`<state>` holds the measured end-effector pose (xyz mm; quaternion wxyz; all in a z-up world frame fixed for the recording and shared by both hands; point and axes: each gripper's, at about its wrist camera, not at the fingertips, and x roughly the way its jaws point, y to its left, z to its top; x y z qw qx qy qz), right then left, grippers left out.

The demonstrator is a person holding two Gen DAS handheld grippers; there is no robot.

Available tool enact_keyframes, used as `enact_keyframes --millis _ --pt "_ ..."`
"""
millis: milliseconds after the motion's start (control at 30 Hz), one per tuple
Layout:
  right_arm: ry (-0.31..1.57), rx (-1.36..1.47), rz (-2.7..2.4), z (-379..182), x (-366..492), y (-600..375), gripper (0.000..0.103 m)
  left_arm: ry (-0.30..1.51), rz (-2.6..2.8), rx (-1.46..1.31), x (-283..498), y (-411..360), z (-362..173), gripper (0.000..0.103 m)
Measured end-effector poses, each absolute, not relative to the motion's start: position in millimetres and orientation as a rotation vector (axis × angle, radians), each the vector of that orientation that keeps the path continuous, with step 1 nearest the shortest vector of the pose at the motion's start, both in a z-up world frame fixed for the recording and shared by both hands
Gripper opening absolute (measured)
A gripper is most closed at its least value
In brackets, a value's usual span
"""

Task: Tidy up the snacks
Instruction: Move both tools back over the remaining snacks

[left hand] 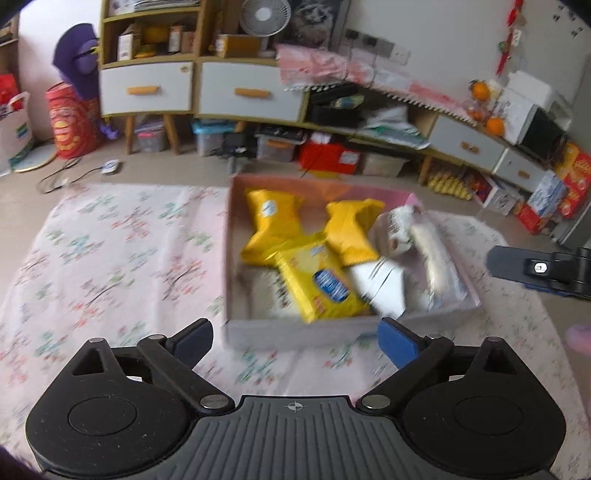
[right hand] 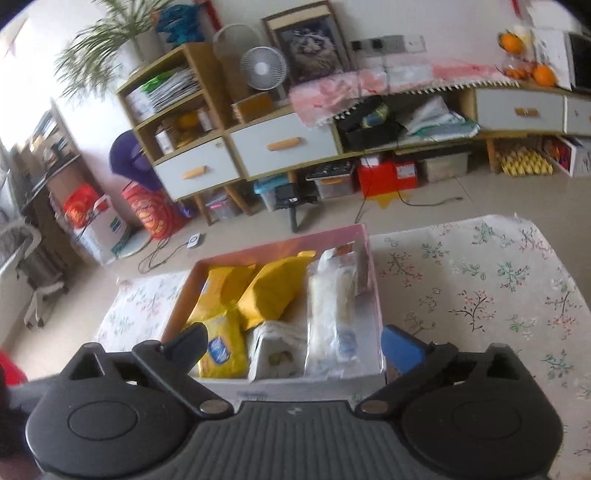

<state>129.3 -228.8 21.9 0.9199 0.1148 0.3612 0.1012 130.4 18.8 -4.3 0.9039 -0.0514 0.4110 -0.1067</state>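
- Only the left wrist view shows the other gripper: the right gripper comes in at the right edge of the frame, beside the box, seen from the side.
- Only the right wrist view shows the potted plant in the upper left of the frame and a wheeled chair at the left edge.
- Both views show the fan and the long cabinet with white drawers along the wall at the top.
- The left gripper has its fingers wide apart, and nothing is between them; it is over the flowered cloth, in front of the box.
- The fingers of the right gripper are also wide apart and empty in its own view, just at the near wall of the box.
- The pink box stands on the cloth in the middle of both frames.
- Inside it lie yellow snack bags, one yellow packet with a blue label, and white and clear packets on the right side of the box.
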Motion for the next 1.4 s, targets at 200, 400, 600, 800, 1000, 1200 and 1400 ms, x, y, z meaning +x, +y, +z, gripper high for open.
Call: enact_keyframes --millis 200,400,600,800,1000,1200,1400 --pt "0.717 0.209 0.206 24 100 -221 0.091 0.850 -0.176 -0.085 102 36 -2 0.098" --pt "0.681 0.120 0.190 15 72 -205 0.091 0.805 -0.132 -0.044 73 54 -8 0.100" --pt "0.670 0.054 0.252 -3 49 -193 0.091 0.752 -0.087 0.010 54 71 -26 0.100" --pt "0.668 -0.067 0.362 -24 36 -186 0.091 0.698 -0.152 0.105 44 84 -47 0.100" --pt "0.699 -0.133 0.475 -40 33 -178 0.091 0.721 -0.188 0.105 49 93 -65 0.100" --pt "0.764 -0.180 0.564 -52 33 -167 0.091 0.763 -0.221 0.102 53 91 -76 0.100" --pt "0.794 -0.241 0.556 -63 39 -159 0.091 0.787 -0.242 0.105 56 87 -82 0.100"
